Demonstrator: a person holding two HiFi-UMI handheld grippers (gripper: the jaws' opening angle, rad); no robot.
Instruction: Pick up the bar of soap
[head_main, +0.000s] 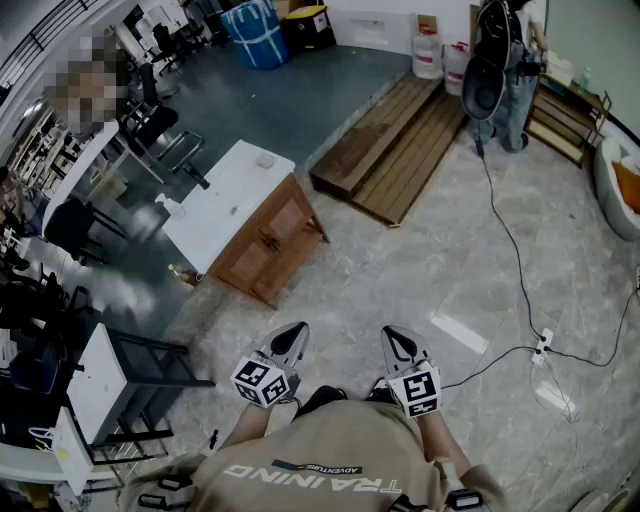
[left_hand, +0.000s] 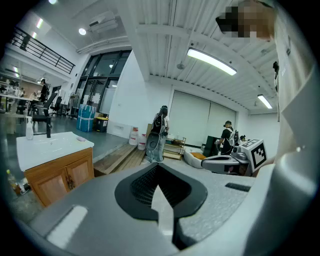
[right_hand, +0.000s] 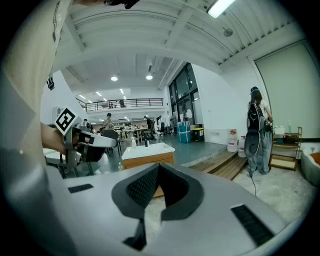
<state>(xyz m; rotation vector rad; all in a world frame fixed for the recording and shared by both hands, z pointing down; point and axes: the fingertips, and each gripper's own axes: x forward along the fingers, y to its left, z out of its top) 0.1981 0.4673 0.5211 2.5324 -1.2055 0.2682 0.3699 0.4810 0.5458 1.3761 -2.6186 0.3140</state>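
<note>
A wooden vanity (head_main: 272, 245) with a white sink top (head_main: 225, 200) stands on the floor ahead and to the left. A small pale lump, possibly the bar of soap (head_main: 264, 160), lies at the top's far end; it also shows in the left gripper view as the same lump (left_hand: 80, 139). A pump bottle (head_main: 170, 207) and a dark faucet (head_main: 190, 172) stand at the near end. My left gripper (head_main: 292, 338) and right gripper (head_main: 396, 340) are held close to my body, well short of the vanity. Both are shut with nothing between the jaws, left gripper (left_hand: 158, 166) and right gripper (right_hand: 159, 166).
A low wooden platform (head_main: 395, 145) lies beyond the vanity. A black cable runs across the marble floor to a power strip (head_main: 542, 346). A person (head_main: 505, 70) stands at the far right by shelves. A white table (head_main: 100, 385) and black chairs are at the left.
</note>
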